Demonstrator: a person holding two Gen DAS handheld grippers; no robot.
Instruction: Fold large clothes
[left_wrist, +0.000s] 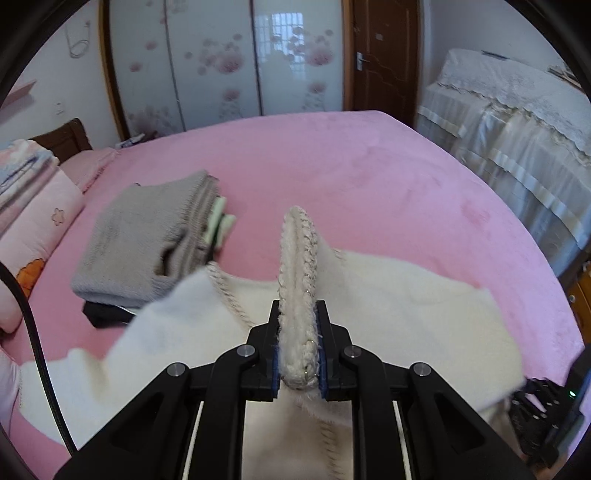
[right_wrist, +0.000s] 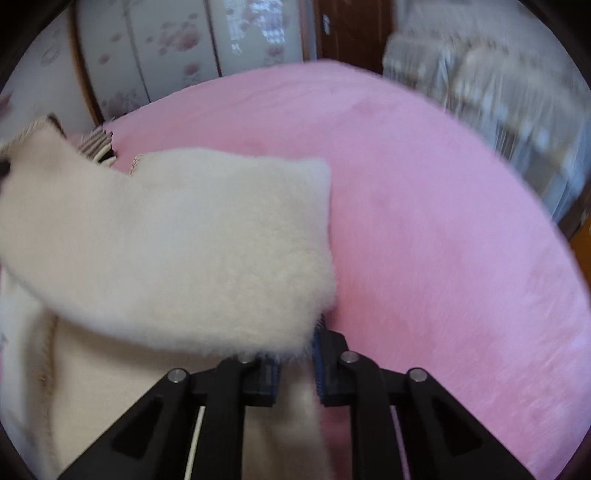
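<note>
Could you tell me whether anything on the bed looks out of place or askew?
Nothing stands out. The cream garment is half lifted by both grippers, and the folded grey sweater sits tidily on its pile.

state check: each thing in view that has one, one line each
Left hand-held gripper: shut on the cream garment's braided edge.
Right hand-held gripper: shut on the cream garment's fluffy edge.
Cream garment: partly lifted, unfolded.
Grey sweater: folded, top of stack.
Door: closed.

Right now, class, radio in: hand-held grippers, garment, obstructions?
Left hand-held gripper clamped on cream garment trim. Right hand-held gripper shut on its fluffy edge. Folded grey sweater lies beside.
</note>
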